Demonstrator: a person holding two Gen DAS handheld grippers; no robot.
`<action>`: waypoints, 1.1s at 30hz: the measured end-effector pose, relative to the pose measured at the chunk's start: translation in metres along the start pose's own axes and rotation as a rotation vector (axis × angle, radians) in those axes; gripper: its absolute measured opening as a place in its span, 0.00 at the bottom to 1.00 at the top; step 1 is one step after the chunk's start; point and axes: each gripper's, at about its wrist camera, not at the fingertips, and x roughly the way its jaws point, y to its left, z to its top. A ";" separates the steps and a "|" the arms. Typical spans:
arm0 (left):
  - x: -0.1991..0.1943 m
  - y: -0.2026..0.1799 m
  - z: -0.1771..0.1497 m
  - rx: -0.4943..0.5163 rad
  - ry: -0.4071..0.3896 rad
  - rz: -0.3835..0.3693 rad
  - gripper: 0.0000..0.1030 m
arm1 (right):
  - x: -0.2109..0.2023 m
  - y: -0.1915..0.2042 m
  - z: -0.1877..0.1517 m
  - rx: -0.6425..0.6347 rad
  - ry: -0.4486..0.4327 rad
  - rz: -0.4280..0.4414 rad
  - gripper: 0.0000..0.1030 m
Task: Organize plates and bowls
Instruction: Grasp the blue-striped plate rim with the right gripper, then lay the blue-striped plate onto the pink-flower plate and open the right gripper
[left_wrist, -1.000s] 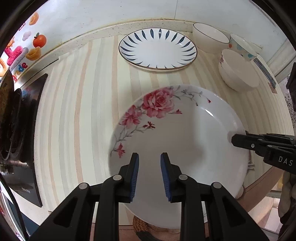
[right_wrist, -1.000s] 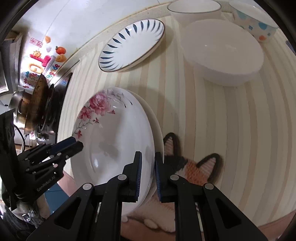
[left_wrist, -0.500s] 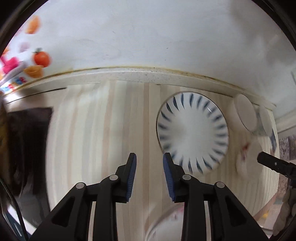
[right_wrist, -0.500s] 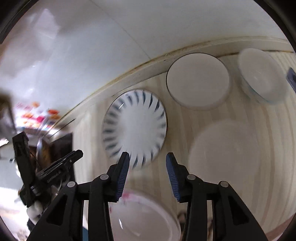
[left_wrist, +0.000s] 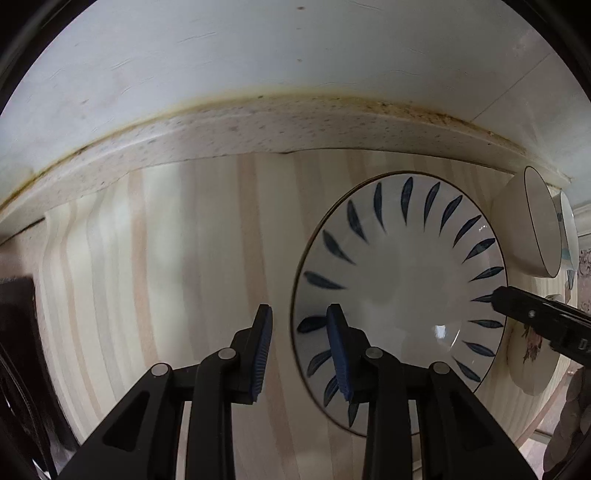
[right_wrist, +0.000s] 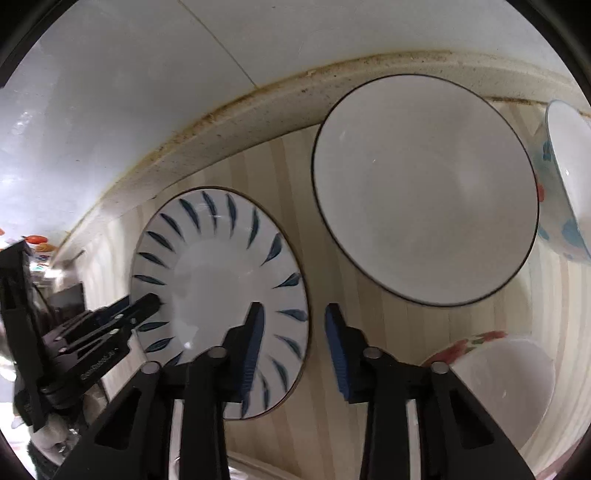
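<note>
A white plate with blue leaf marks (left_wrist: 399, 295) lies flat on the striped counter near the back ledge. My left gripper (left_wrist: 300, 350) is open, and the plate's left rim sits between its fingers. In the right wrist view the same plate (right_wrist: 218, 288) has its right rim between the fingers of my open right gripper (right_wrist: 291, 343). Each gripper shows in the other's view at the opposite rim: the right gripper (left_wrist: 535, 321) and the left gripper (right_wrist: 147, 302). Whether the pads touch the plate I cannot tell.
A white bowl with a dark rim (right_wrist: 424, 192) stands right of the plate, with a dotted bowl (right_wrist: 565, 184) beyond it and a floral bowl (right_wrist: 498, 373) nearer. A speckled back ledge (left_wrist: 258, 125) meets the wall. A dark stove (left_wrist: 14, 332) lies at far left.
Both grippers have left the rose-patterned plate, opened wider and moved toward the back of the counter, ending at opposite rims of the blue-leaf plate.
</note>
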 end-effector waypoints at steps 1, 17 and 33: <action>0.001 -0.001 0.001 0.002 -0.001 -0.002 0.28 | 0.001 0.000 0.000 -0.006 -0.002 0.002 0.30; -0.012 0.007 -0.019 -0.011 -0.034 -0.031 0.22 | 0.011 0.002 -0.002 -0.035 0.017 0.007 0.12; -0.107 0.004 -0.086 -0.022 -0.087 -0.018 0.22 | -0.071 0.019 -0.044 -0.138 0.033 0.049 0.12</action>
